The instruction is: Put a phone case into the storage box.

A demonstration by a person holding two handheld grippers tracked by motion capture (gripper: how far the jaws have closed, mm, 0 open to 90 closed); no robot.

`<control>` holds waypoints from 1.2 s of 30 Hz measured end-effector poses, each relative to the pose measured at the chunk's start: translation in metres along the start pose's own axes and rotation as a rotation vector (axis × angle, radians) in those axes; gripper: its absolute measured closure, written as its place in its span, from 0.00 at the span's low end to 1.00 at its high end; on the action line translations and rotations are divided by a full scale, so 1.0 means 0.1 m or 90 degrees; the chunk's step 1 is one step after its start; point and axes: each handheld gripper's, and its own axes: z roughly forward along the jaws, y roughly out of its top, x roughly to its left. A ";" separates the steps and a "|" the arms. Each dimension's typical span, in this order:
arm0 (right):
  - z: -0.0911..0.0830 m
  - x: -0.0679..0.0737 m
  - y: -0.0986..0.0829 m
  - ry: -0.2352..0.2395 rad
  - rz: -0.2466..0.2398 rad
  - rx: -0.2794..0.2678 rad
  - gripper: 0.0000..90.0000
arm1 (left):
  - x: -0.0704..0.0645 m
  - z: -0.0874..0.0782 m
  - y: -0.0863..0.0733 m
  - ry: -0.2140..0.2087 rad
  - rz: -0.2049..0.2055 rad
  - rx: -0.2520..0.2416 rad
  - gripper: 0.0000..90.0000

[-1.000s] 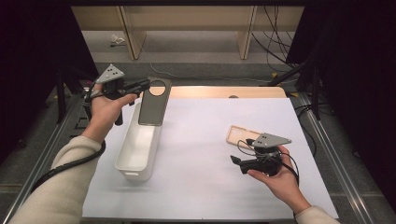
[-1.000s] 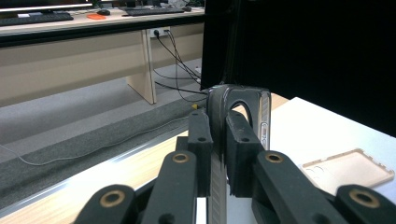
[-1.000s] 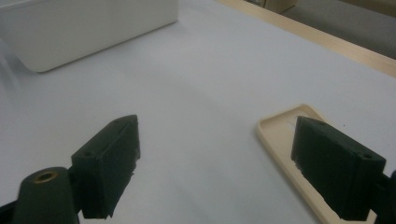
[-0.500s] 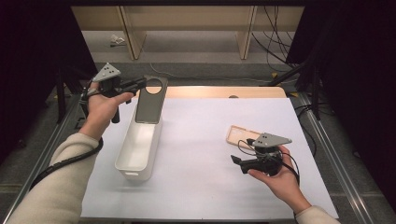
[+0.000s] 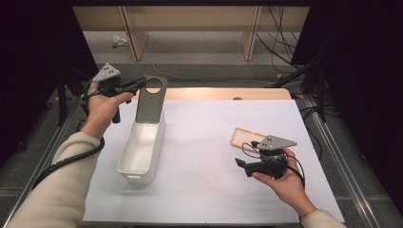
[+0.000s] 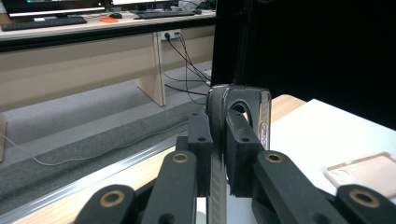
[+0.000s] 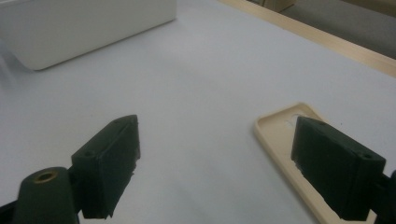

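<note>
High view: left tool (image 5: 140, 84) clamps the grey phone case (image 5: 150, 99) by its top edge, held upright over the far end of the white bin (image 5: 141, 148) near the worktop's far-left corner. Judged: drop pending.

Left gripper view: jaws pinch the case's rim.

Right gripper view: right tool (image 7: 233, 163) wide open, empty, above the beige case (image 7: 280, 135) lying toward the worktop's right edge, not yet collected.

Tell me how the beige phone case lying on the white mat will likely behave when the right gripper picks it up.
The beige phone case is a thin, shallow shell, so it is probably light and may flex if pinched. It lies flat on the white mat, so the right gripper, open beside it, likely has to catch its low rim. Its smooth surface might let it slip.
</note>
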 end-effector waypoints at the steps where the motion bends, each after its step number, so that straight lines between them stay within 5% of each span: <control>1: 0.00 0.00 0.00 0.000 0.000 0.000 0.18 | 0.01 0.00 0.00 0.000 0.000 -0.001 0.91; 10: 0.00 0.00 0.00 0.001 0.001 0.001 0.18 | 0.08 0.04 -0.03 0.000 0.019 -0.011 0.91; 36: 0.01 -0.01 -0.01 0.004 0.002 0.003 0.18 | 0.21 0.14 -0.13 0.006 0.003 0.001 0.91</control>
